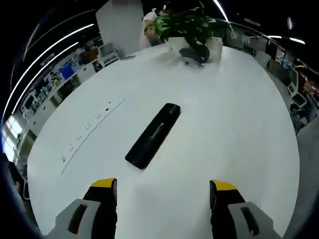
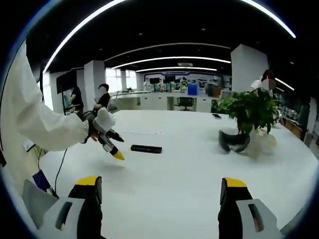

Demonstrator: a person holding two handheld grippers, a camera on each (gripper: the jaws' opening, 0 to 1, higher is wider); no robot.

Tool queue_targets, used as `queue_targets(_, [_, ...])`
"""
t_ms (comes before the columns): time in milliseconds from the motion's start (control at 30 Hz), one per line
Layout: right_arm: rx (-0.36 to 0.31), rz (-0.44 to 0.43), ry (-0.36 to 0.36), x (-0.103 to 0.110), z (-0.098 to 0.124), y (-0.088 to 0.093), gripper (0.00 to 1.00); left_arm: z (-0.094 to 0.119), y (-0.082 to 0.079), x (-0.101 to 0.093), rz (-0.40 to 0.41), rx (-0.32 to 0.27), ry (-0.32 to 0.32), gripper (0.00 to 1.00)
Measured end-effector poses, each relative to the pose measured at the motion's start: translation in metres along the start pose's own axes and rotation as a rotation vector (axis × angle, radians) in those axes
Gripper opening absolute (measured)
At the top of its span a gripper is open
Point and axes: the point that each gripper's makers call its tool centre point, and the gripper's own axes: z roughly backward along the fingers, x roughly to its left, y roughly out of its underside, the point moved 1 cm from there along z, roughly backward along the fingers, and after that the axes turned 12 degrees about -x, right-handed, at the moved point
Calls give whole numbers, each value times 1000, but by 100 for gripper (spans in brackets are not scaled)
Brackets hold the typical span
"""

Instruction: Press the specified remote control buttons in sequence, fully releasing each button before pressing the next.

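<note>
Black remote (image 1: 153, 135) lay flat on white desk (image 1: 239, 129), just ahead of left claw (image 1: 163, 191), jaws spread, nothing gripped. Right claw (image 2: 159, 191) likewise released, hovering over desk well back from remote. Potted plant (image 1: 185, 27) at far edge.

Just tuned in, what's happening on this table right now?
A person holds a gripper in each hand over a white table. The left gripper, jaws open, hovers short of a black remote control lying flat, not touching it. The right gripper hangs farther back, open and empty. A potted plant stands at the far side. No button is being pressed.
</note>
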Motion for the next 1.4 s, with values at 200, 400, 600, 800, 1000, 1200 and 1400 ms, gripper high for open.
queue_targets(200, [-28,-24,1,2,3,-3,99,28,3,-27,54,-73,-31,87])
queue_targets(400, [-42,-41,-3,1,3,-3,99,55,-2,-48,108,-144,-59,92])
queue_targets(600, [-85,-54,16,-3,5,-9,99,86,-15,-54,131,-252,-150,100])
queue_targets(800, [-91,-47,10,-2,7,-9,99,111,-15,-65,166,-295,-203,100])
queue_targets(1000, [-113,-36,10,-3,11,-10,99,131,-16,-77,196,-337,-251,100])
queue_targets(1200, [-96,-30,9,-6,14,-2,99,155,-15,-94,220,-394,-324,100])
queue_targets(1400, [-85,-6,7,-6,21,5,99,178,-9,-108,208,-441,-398,100])
